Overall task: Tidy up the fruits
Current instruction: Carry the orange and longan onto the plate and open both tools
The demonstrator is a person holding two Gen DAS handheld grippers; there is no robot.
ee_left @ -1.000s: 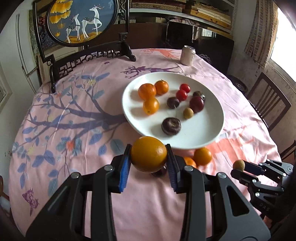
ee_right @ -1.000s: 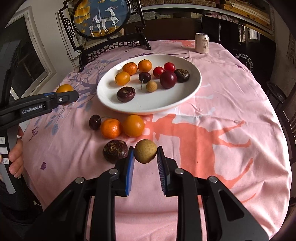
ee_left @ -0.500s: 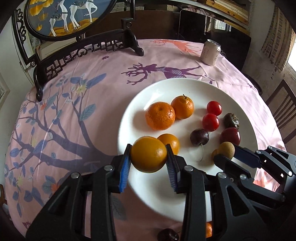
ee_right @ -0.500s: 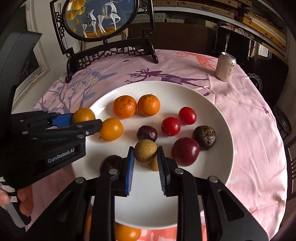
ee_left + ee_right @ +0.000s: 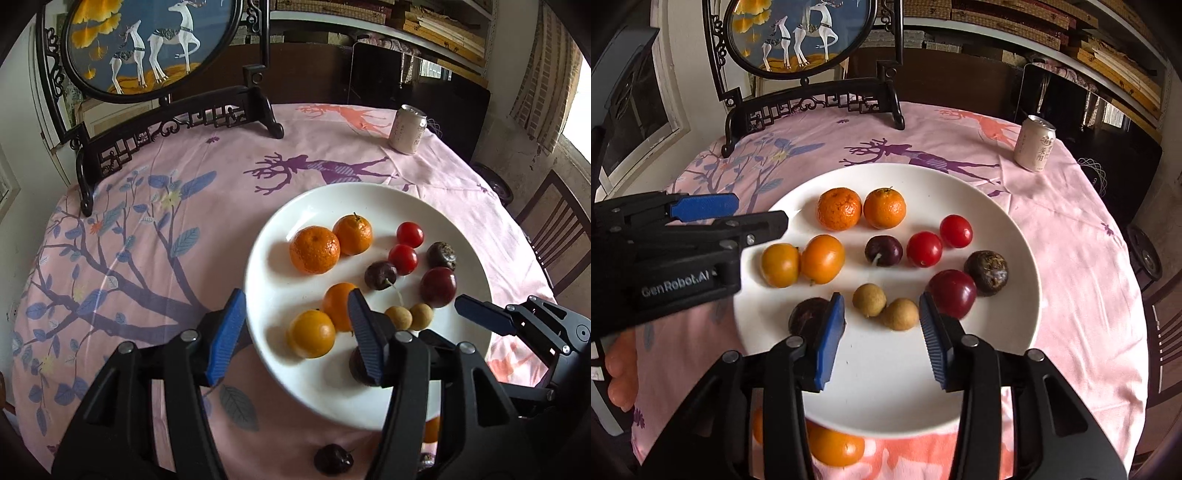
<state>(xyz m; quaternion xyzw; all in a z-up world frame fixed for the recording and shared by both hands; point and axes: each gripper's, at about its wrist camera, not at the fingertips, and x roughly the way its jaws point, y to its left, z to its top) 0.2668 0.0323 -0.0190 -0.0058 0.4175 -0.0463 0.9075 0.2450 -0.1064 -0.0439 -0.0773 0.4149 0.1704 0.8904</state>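
Left gripper is seen with its blue ribbed pads spread wide and nothing held, poised over the near left rim of the white plate; a smooth orange lies on the plate between the pads, touching a second smooth orange behind it. In the left wrist view, bare plate is noted along the near and far rims, and open pink tablecloth to the left as far as the carved dark screen stand. On the plate are counted: two smooth oranges, two dimpled mandarins, two glossy cherry tomatoes, one dark cherry with stem, one red plum, two tan longans and a wrinkled dark passion fruit; another dark fruit is partly hidden behind the right pad. One dark fruit lies off the plate on the cloth at the near edge. A drink can stands upright far right. In the right wrist view, the right gripper is likewise spread apart and empty, low over the near half of the plate; the two longans sit touching each other just ahead, between the pads. A wide bare stretch of plate is seen under the gripper. A wrinkled dark fruit rests against the left pad. One orange is seen on the cloth beneath the near rim.
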